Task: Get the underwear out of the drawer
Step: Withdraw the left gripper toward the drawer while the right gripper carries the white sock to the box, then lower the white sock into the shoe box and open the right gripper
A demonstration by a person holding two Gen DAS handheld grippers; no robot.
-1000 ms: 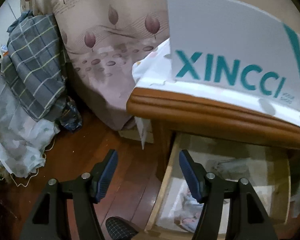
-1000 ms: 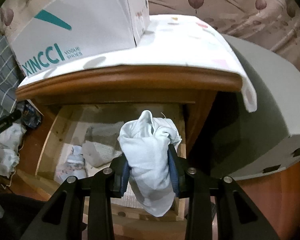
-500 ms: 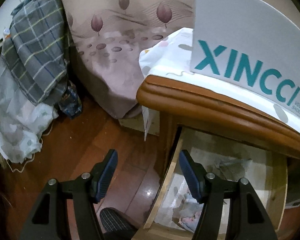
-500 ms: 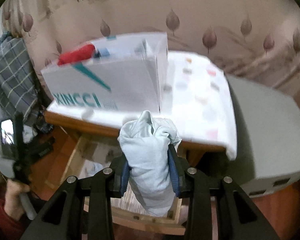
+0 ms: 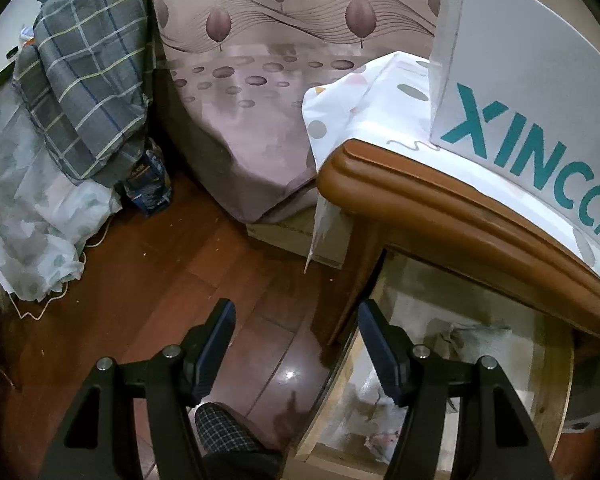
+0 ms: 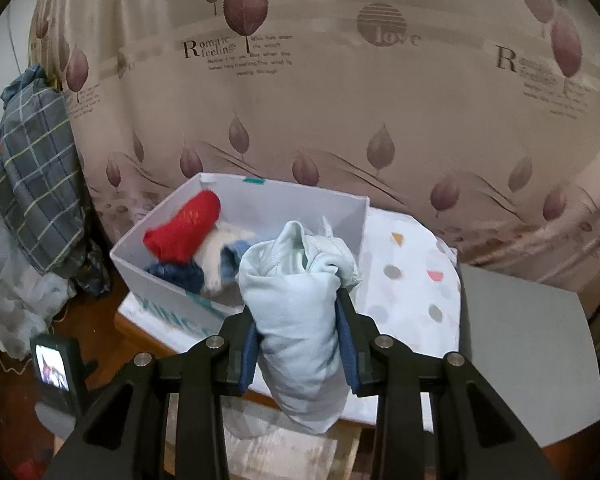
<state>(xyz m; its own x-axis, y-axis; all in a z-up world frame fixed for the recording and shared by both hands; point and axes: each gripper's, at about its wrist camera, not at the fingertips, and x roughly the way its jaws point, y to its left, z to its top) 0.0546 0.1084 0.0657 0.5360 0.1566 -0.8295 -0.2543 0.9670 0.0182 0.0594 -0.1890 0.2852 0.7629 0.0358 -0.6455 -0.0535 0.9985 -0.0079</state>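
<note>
My right gripper [image 6: 298,354] is shut on a rolled pale blue piece of underwear [image 6: 296,320] and holds it up in front of the white XINCCI box [image 6: 172,296] on the nightstand. The box holds a red garment [image 6: 184,228] and other rolled clothes. The open wooden drawer [image 5: 558,396] shows at the lower right of the left wrist view, with grey [image 5: 472,336] and pale patterned [image 5: 380,412] clothes inside. My left gripper [image 5: 294,336] is open and empty, above the floor just left of the drawer's side.
The nightstand top [image 5: 440,216] carries a dotted white cloth [image 5: 364,100]. A bed with a leaf-print cover [image 5: 252,92] stands behind. A plaid blanket [image 5: 84,92] and white bags [image 5: 32,224] pile on the left. A grey box [image 6: 528,352] sits to the right.
My right gripper has risen with the pale blue underwear from the drawer to above the nightstand, so the box's inside now shows. My left gripper has drifted left, away from the drawer.
</note>
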